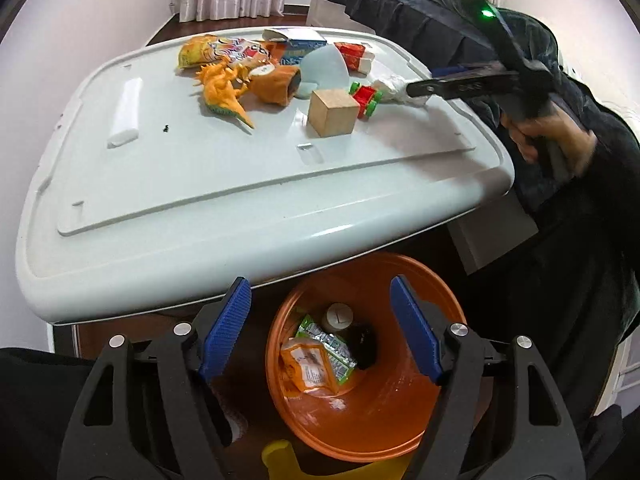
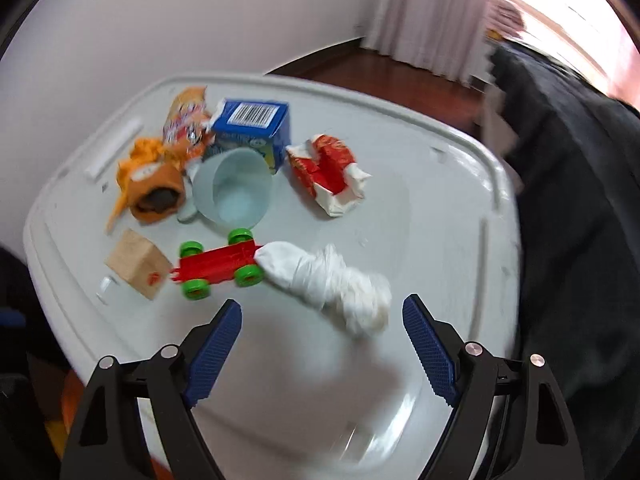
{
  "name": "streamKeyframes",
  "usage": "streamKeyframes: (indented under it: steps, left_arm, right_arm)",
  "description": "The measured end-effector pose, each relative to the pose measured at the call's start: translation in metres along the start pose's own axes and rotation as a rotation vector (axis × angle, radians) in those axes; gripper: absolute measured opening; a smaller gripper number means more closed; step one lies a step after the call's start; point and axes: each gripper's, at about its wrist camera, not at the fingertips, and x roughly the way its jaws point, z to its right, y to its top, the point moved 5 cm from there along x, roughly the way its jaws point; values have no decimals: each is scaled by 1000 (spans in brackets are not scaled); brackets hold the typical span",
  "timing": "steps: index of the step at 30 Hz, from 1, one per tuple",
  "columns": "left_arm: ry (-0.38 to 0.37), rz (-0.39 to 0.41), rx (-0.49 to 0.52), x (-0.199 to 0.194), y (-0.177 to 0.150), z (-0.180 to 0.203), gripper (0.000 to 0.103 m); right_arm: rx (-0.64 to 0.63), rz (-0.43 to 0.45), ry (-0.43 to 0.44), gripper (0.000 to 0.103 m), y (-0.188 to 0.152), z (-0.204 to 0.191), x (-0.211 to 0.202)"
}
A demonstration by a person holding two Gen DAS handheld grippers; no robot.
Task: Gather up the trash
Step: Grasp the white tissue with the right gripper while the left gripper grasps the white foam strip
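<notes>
Left gripper [image 1: 320, 328] fingers spread, empty, above orange bin [image 1: 400, 432], right gripper [image 2: 322, 344] spread, empty, near crumpled tissue [image 2: 332, 284]

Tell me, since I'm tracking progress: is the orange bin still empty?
No. The orange bin below the left gripper already holds wrappers and a small round lid at its bottom.
</notes>
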Motion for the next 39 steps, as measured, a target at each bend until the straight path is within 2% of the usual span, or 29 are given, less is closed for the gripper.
streamKeyframes:
  steps: [3,6,9,10,11,14,17,21,23,25,27,31,34,35,36,37,38,39]
  left_arm:
    - [15,-14,12,5,-2,1,71]
    - [13,-22,6,9,-2,0,71]
    - [13,-19,-12,7,-2,-4,71]
    - [8,-15,-25,6,-1,-6,71]
    - [4,-13,-34,4,0,-7,71]
    - [8,-8,-66,-1,6,-17,71]
    - [62,17,-92,-12,24,-38,71]
    - [130,47,-130,-22,58,-74,71]
    - [167,57,-170,-22,79,-100,74]
    - [193,64,-206,-17,98,-120,77]
    - [231,64,-237,-3,121,-143,77]
    - [310,47,-231,30,151,-170,77]
    - [359,10,-226,61,160,-185,77]
    - [361,-1,-227,68,160,-189,74]
    - [370,-15,-228,77,161,-193,64]
    - [377,-23,-226,83,162,-196,59]
    - [393,16,-201,82,166,-195,56]
    - [389,28,-189,84,168,-194,47]
  right_arm:
    - [-50,-20,34,81,8,4,18]
    - [-29,-72,86,62,9,9,37]
    - [-21,-72,65,56,2,6,37]
    - [1,-73,65,48,0,6,35]
    - [39,-77,80,47,-4,7,32]
    - [92,-91,60,46,-14,2,21]
    - [154,-93,-8,46,-27,-2,0]
    - [365,15,3,47,-39,-3,-50]
    - [479,98,68,47,-46,-9,-73]
    - [525,154,85,47,-52,-18,-84]
    - [545,209,91,48,-61,-31,-89]
    - [520,206,66,48,-52,-37,-79]
    - [520,209,59,48,-48,-30,-77]
    - [525,208,60,48,-48,-28,-75]
    - [527,204,68,48,-48,-28,-74]
    - [529,203,71,48,-48,-28,-73]
    - [528,202,74,48,-48,-28,-73]
    - [524,200,77,48,-49,-28,-73]
